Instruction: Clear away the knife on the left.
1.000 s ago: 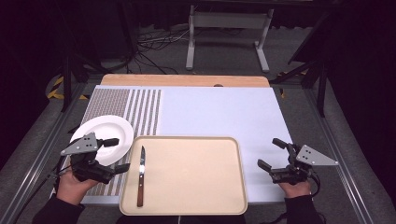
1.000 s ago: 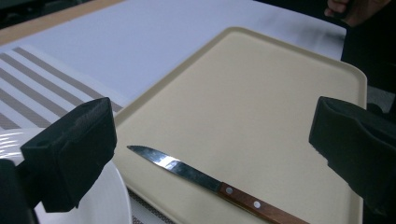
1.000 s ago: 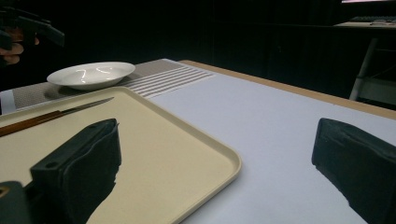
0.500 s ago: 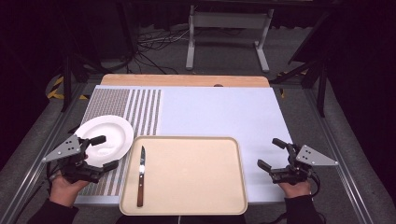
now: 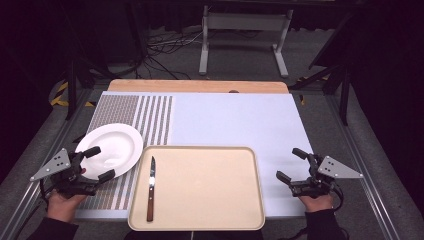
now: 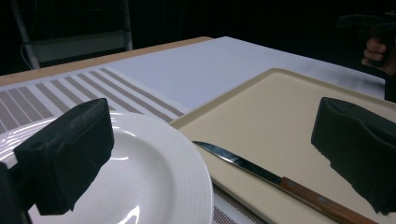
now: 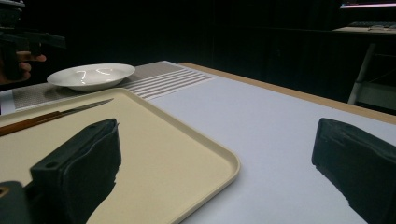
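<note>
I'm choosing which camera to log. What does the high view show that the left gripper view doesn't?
High view alone: the left tool, open by the plate, the whole tray outline, the floor and a metal stand beyond the table. Left gripper view alone: the knife's serrated edge and the plate's ringed rim up close. Both: plate, knife on the tray, striped mat, right tool.

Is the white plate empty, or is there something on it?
Empty. The white plate shows only bare, shiny surface in the high view; the knife lies on the tray instead.
</note>
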`<state>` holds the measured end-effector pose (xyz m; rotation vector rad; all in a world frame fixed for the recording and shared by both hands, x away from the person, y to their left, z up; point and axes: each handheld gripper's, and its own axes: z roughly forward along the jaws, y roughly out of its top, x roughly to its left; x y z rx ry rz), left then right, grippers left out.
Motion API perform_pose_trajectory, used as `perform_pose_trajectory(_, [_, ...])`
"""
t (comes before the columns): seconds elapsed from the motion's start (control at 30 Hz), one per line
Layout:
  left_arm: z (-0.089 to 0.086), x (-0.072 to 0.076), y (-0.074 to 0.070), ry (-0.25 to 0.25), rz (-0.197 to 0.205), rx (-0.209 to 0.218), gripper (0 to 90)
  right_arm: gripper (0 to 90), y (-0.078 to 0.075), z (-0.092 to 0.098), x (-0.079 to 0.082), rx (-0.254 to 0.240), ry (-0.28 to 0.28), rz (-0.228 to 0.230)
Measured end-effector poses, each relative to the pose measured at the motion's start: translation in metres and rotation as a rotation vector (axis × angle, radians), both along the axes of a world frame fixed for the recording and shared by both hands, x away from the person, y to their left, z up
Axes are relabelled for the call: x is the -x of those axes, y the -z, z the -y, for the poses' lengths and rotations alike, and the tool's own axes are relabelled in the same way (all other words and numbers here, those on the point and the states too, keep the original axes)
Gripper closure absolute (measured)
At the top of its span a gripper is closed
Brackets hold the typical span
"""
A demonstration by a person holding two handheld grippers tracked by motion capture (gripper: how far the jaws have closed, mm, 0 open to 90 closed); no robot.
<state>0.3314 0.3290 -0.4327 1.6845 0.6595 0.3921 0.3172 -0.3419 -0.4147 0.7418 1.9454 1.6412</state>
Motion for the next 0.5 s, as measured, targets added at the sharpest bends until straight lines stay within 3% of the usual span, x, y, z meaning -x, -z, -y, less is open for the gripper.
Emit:
perform_pose_trajectory(0.23, [-0.015, 0.004, 0.011, -0.026, 0.010, -0.014, 0.3, 2.1, 0.001, 0.000, 0.000, 0.006, 0.002, 0.010])
perform_pose_trajectory(0.5, [-0.024, 0.008, 0.019, -0.047, 0.014, 0.004, 0.3, 2.0, 0.005, 0.001, -0.001, 0.006, 0.007, -0.001])
